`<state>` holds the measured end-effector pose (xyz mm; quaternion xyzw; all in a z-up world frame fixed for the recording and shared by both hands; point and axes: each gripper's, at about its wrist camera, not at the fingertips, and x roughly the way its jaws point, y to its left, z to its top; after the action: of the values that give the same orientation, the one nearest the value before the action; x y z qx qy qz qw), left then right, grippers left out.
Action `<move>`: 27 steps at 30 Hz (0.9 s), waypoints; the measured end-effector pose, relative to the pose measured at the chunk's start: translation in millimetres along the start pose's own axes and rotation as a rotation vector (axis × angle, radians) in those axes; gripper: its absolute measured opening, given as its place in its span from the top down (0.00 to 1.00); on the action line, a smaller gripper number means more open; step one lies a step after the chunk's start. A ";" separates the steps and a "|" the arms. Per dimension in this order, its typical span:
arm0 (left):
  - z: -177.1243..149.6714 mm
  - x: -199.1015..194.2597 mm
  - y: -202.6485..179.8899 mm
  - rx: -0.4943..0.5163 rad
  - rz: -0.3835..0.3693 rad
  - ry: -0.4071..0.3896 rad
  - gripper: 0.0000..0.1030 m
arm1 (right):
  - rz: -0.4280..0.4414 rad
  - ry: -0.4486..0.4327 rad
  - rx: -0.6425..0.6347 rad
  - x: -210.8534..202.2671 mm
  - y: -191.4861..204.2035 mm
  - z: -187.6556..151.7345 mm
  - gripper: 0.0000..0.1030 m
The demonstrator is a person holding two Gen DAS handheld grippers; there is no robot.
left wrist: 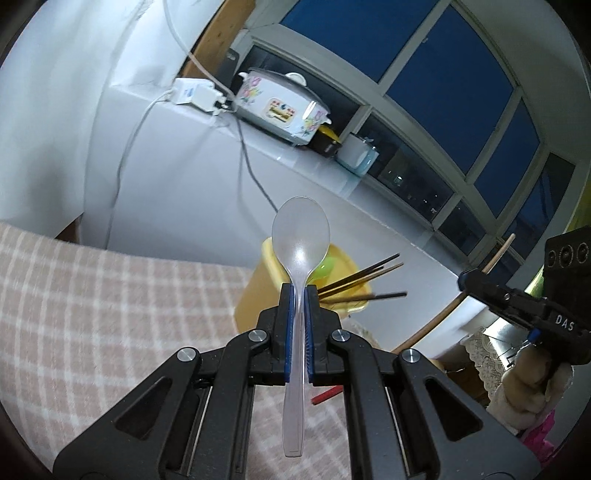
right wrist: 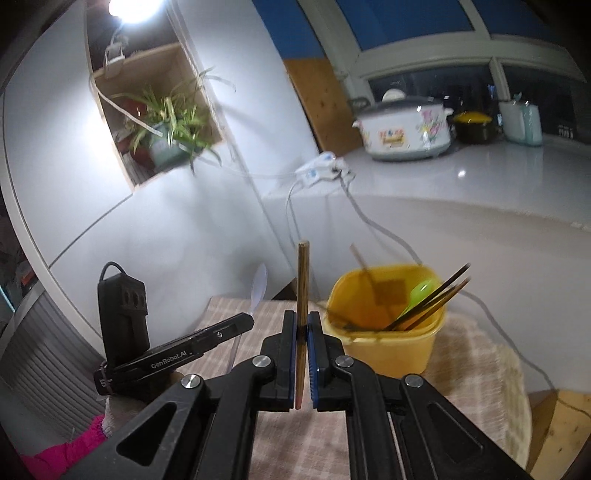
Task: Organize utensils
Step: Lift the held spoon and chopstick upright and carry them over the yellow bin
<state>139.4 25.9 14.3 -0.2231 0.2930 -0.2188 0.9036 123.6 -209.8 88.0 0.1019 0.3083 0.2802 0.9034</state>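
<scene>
now the left tongs [left wrist: 298,295] pinch a clear spoon [left wrist: 300,236] and the right tongs [right wrist: 302,321] pinch a chopstick [right wrist: 303,280], both near the yellow bin [right wrist: 388,347], ready to drop in.

Walls: white [right wrist: 177,236] | Windows: dark blue panes [left wrist: 454,70] | Counter: white [right wrist: 461,177], floral rice cooker [right wrist: 404,129] | Wall niche: spider plant [right wrist: 166,122] | Light: bright lamp [right wrist: 135,9] | Table: checked cloth [left wrist: 110,295]

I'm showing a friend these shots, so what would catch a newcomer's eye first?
Probably the clear plastic spoon clamped upright in the left gripper, and the wooden chopstick pinched in the right gripper. Behind both stands a yellow tub on the checked cloth, holding chopsticks and a green spoon.
</scene>
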 end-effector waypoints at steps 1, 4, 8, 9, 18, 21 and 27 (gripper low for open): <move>3.5 6.4 -4.4 0.002 -0.005 -0.002 0.97 | -0.005 -0.006 0.000 -4.4 -0.8 2.0 0.97; 10.2 19.2 -18.5 0.010 -0.021 -0.007 0.97 | -0.030 -0.029 0.008 -15.3 -11.0 9.8 0.97; 21.5 35.8 -31.1 0.027 -0.037 -0.014 0.97 | -0.063 -0.048 0.011 -23.8 -23.5 15.2 0.97; 22.9 37.4 -33.0 0.032 -0.036 -0.017 0.97 | -0.073 -0.054 0.013 -25.6 -27.4 18.0 0.97; 42.5 76.8 -50.7 0.061 -0.036 -0.054 0.97 | -0.111 -0.101 0.029 -30.2 -50.7 43.9 0.97; 44.5 88.2 -52.2 0.072 -0.024 -0.065 0.97 | -0.115 -0.117 0.034 -31.7 -55.0 50.3 0.97; 45.7 108.5 -51.7 0.073 -0.014 -0.086 0.97 | -0.142 -0.138 0.027 -27.7 -62.8 60.7 0.97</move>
<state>233.9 -60.3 28.1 -0.2012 0.2440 -0.2260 0.9214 170.6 -277.9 127.3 0.1110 0.2558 0.2034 0.9386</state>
